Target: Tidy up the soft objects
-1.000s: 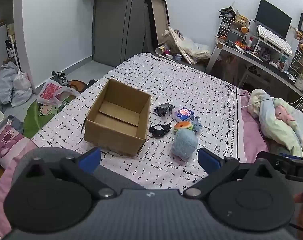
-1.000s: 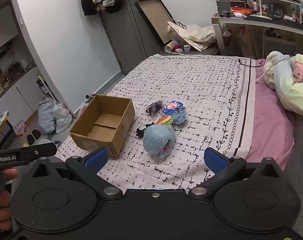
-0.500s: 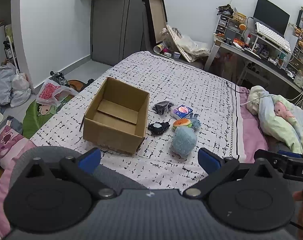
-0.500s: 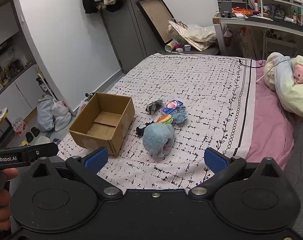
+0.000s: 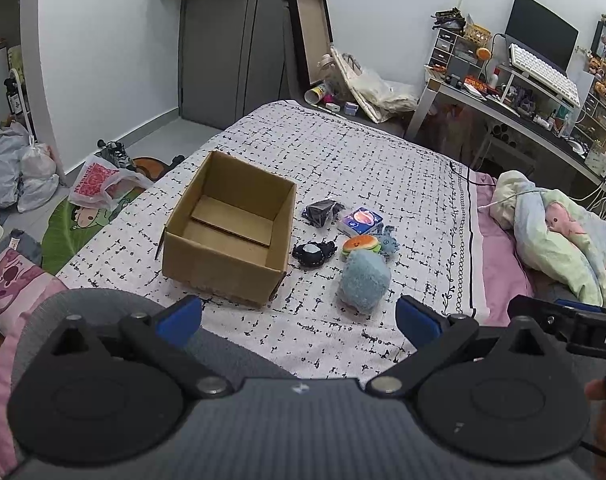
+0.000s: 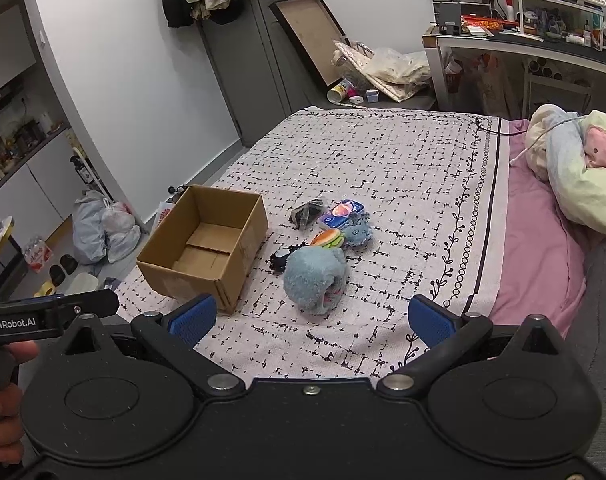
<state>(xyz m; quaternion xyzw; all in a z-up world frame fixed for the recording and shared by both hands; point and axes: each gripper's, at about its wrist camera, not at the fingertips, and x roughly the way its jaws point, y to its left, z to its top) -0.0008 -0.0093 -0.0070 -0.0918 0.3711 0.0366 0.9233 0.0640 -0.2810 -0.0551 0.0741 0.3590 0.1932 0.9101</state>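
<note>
An open, empty cardboard box [image 5: 231, 232] [image 6: 207, 244] stands on the patterned bed. Right of it lie a large fluffy blue plush [image 5: 365, 280] [image 6: 315, 276], a burger plush [image 5: 361, 245] [image 6: 326, 237], a small blue plush [image 5: 389, 242] [image 6: 357, 234], a black plush [image 5: 313, 253] [image 6: 281, 258], a dark packet [image 5: 321, 213] [image 6: 306, 211] and a blue-pink pack [image 5: 361, 221] [image 6: 340, 214]. My left gripper [image 5: 299, 316] is open and empty, held back near the bed's near edge. My right gripper [image 6: 311, 318] is open and empty, just short of the big blue plush.
A crumpled pastel blanket [image 5: 559, 236] [image 6: 583, 176] lies on the bed's right side. Bags [image 5: 19, 172] and a rug [image 5: 83, 220] are on the floor at left. A cluttered desk [image 5: 523, 100] stands at the back right.
Both grippers have drawn slightly closer to the bed, and the box and toys sit a little nearer in view. Nothing was grasped or moved.
</note>
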